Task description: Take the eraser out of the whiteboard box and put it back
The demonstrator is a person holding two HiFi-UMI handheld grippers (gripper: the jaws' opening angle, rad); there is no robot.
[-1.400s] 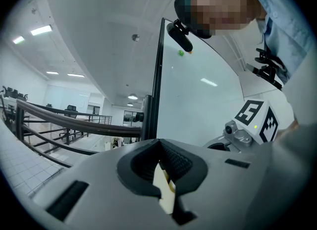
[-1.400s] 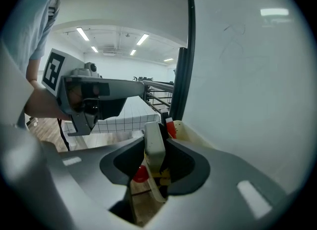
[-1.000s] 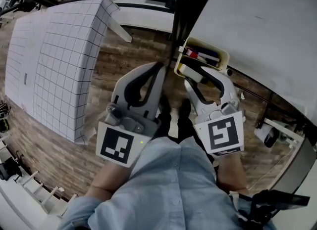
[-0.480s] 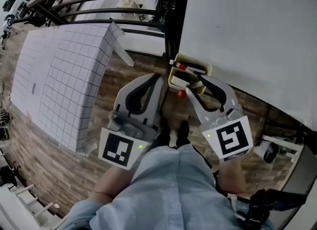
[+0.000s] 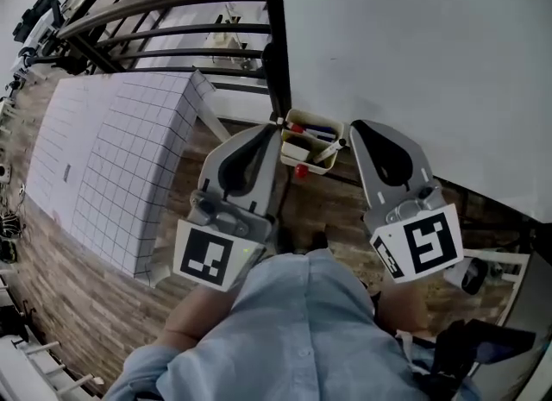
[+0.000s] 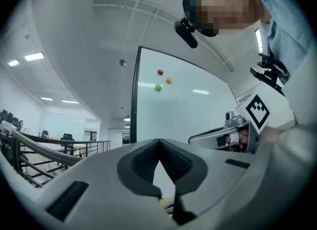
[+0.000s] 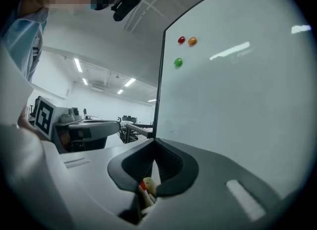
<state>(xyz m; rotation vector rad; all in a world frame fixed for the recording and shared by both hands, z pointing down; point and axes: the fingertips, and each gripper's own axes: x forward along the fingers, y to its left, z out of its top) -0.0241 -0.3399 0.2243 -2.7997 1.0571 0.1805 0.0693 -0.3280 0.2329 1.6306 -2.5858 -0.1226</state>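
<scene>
left hand-held gripper (image 5: 274,128): shut, tips pressed together, nothing between them. held about level, nose just beside the left end of the whiteboard box (image 5: 313,115); touching or not, cannot tell. probably parked there as the spare hand, close enough to steady the box if needed.

whiteboard box: hung at the lower left corner of the whiteboard (image 5: 414,54), open side up, for keeping pens and eraser within reach of the writing surface. markers (image 5: 315,132) lying across the inside. pale block (image 5: 299,151) at the near side, probably the eraser, though too small to be sure. small red thing (image 5: 299,171) at the box's near lower edge; unclear what. eraser in neither gripper, so judged to be sitting in the box: not yet lifted or already returned, no telling which.

right hand-held gripper (image 5: 354,125): jaws just been closing, now together, empty. tip just beside the right end of the box and a little higher, judging by box contents seen below, behind the tips, in the right gripper view. not set for a pick like this; needs opening before any reach in.

up on the whiteboard: 3 magnets (image 7: 181,40), well clear of the work.
</scene>
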